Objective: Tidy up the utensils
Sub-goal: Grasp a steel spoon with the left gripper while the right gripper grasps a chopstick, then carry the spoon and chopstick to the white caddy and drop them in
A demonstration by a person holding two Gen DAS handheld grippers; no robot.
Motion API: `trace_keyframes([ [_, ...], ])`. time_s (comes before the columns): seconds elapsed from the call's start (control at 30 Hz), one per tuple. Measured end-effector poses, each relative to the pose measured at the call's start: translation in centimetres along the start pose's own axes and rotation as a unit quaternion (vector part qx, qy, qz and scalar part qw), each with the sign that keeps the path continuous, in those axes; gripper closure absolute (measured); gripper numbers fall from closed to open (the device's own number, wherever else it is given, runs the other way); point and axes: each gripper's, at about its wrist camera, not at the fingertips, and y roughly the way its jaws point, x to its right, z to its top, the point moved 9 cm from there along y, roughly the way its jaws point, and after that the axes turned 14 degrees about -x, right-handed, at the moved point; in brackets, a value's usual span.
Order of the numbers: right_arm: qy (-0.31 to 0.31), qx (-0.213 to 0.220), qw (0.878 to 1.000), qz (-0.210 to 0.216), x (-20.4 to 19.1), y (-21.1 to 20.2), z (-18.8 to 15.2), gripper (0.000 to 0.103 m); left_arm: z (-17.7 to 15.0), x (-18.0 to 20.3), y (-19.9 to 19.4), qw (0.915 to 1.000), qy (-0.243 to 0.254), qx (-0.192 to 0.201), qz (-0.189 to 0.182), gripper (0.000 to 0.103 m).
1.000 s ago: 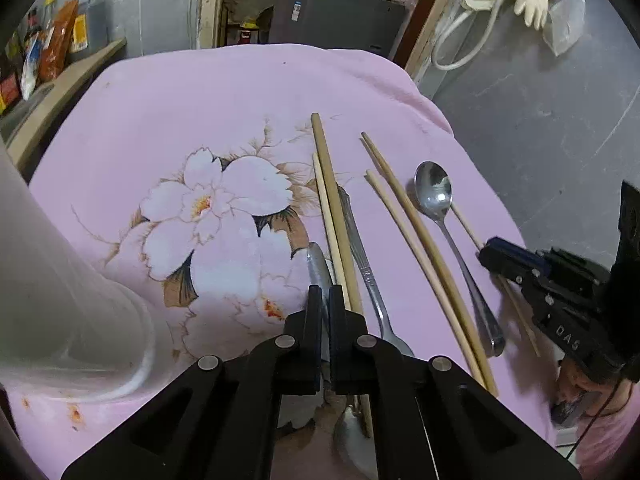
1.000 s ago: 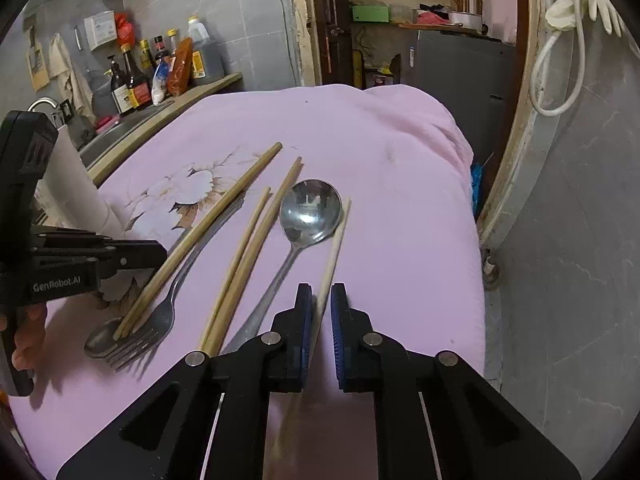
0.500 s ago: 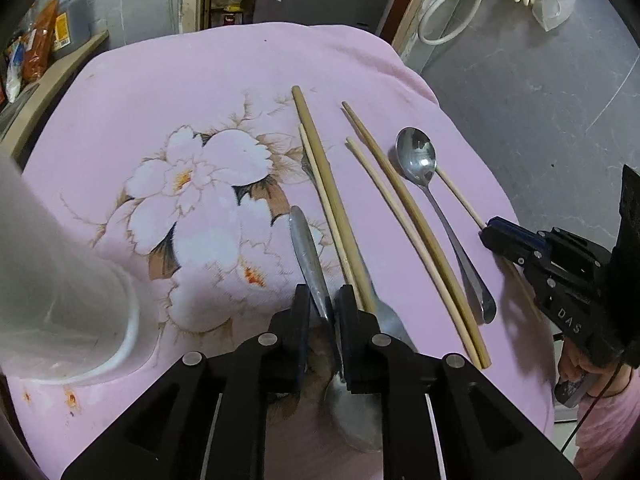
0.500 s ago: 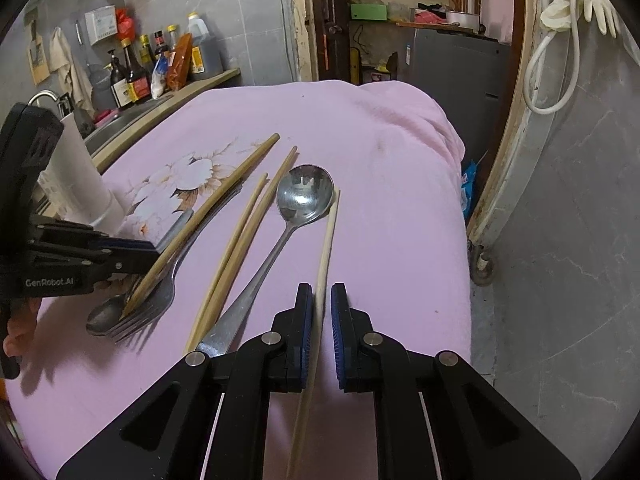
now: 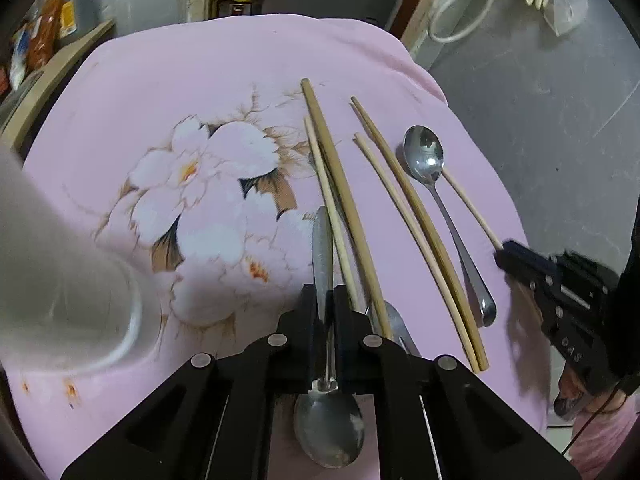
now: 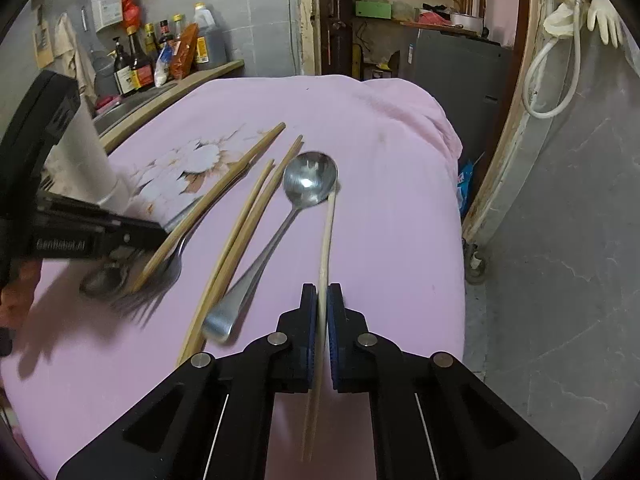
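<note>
Pink cloth with a white flower print covers the desk, and I place everything else against that flower print. Left of the print stands a white cylindrical container, blurred in my left wrist view, so I can't say for sure what it is.

Right of the print lie the utensils in rough parallel. A thick chopstick and a thin one lie just beside the print, over a fork. Further right is a pair of chopsticks side by side, then a large spoon with its bowl at the far end.

My left gripper sits at the print's near right corner, and its jaws have just been closing: the fingers are clenched on the handle of a small spoon, whose bowl lies beneath the gripper towards me.

My right gripper is well right of the print, beyond the large spoon. Its fingers are clamped on a single pale chopstick, whose far tip touches the large spoon's bowl while the near end passes back under the gripper.
</note>
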Motion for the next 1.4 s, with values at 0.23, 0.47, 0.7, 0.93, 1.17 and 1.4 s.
trace_keyframes([
  [0.23,-0.007,-0.016,1.0,0.001,-0.1,-0.7,-1.4,0.099,-1.5,0.1,-0.6,0.9999,0.014,-0.002,0.007,0.097],
  [0.47,-0.016,-0.034,0.999,-0.002,-0.3,0.7,1.3,0.09,-1.4,1.1,-0.1,0.9959,0.073,-0.037,0.038,0.095],
  [0.7,0.011,-0.066,0.997,0.028,0.7,2.8,4.2,0.08,-1.0,2.4,0.9,0.9897,0.113,-0.08,0.038,0.083],
  [0.93,0.008,-0.058,0.998,0.008,0.1,2.8,4.2,0.097,-0.2,1.1,0.9,0.9932,0.08,-0.082,0.021,0.098],
  [1.17,0.054,-0.032,0.997,0.038,0.4,1.7,3.6,0.1,-1.4,0.7,-0.1,0.9982,0.053,-0.027,0.006,0.099],
  [1.4,0.067,0.08,0.993,0.06,-1.0,-2.1,1.4,0.1,-3.2,1.4,-3.0,0.9924,0.034,0.118,0.001,0.099],
])
